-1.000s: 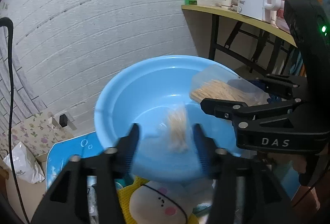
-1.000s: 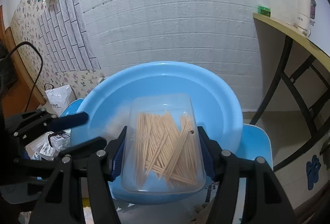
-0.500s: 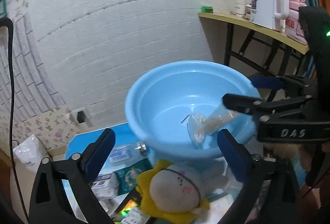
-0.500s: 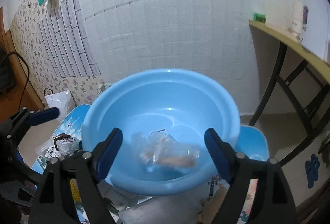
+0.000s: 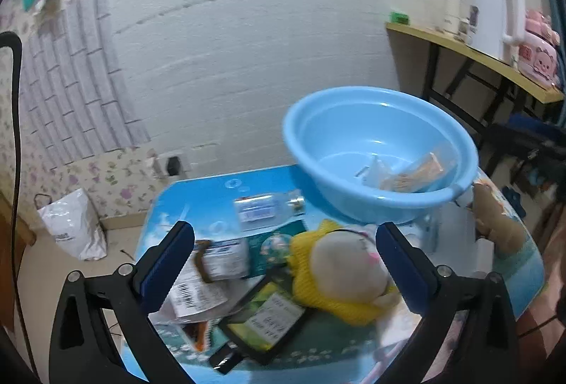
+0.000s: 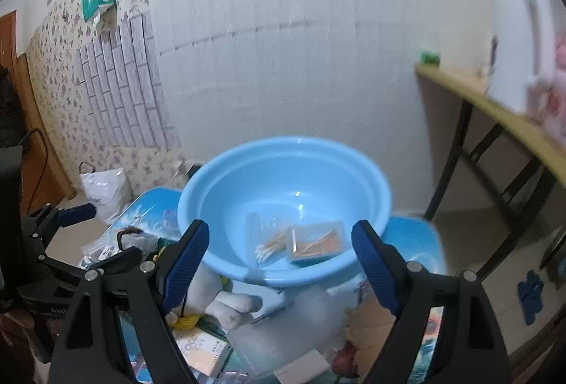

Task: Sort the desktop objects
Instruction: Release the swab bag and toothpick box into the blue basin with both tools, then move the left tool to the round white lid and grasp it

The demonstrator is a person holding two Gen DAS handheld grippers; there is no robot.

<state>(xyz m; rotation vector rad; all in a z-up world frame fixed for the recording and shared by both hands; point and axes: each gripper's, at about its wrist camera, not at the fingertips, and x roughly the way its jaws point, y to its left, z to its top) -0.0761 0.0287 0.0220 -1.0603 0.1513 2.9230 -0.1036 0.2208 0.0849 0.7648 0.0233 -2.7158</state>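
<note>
Both tongs, left (image 5: 283,253) and right (image 6: 279,249), gape empty; toothpick box (image 6: 315,242) and swab bag (image 6: 265,242) lie sorted in the basin (image 6: 283,150).

Light-blue basin (image 6: 283,168); yellow-white plush (image 5: 339,274); blue table (image 5: 198,196); floral wallpaper (image 5: 116,175)

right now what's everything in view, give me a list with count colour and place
basin: 1, light blue, far side of the table
toothpick box: 1, clear, in the basin
cotton swab bag: 1, clear, in the basin, left of the box
table: 1, blue printed top, under it all
plush toy: 1, yellow and cream, in front of the basin
clear bottle: 1, blue label, lying left of the basin
black-edged packet: 1, green and yellow, near edge
kettle: 1, white, on the wooden side table
white bag: 1, on the floor by the wall
left gripper: open, empty
right gripper: open, empty
</note>
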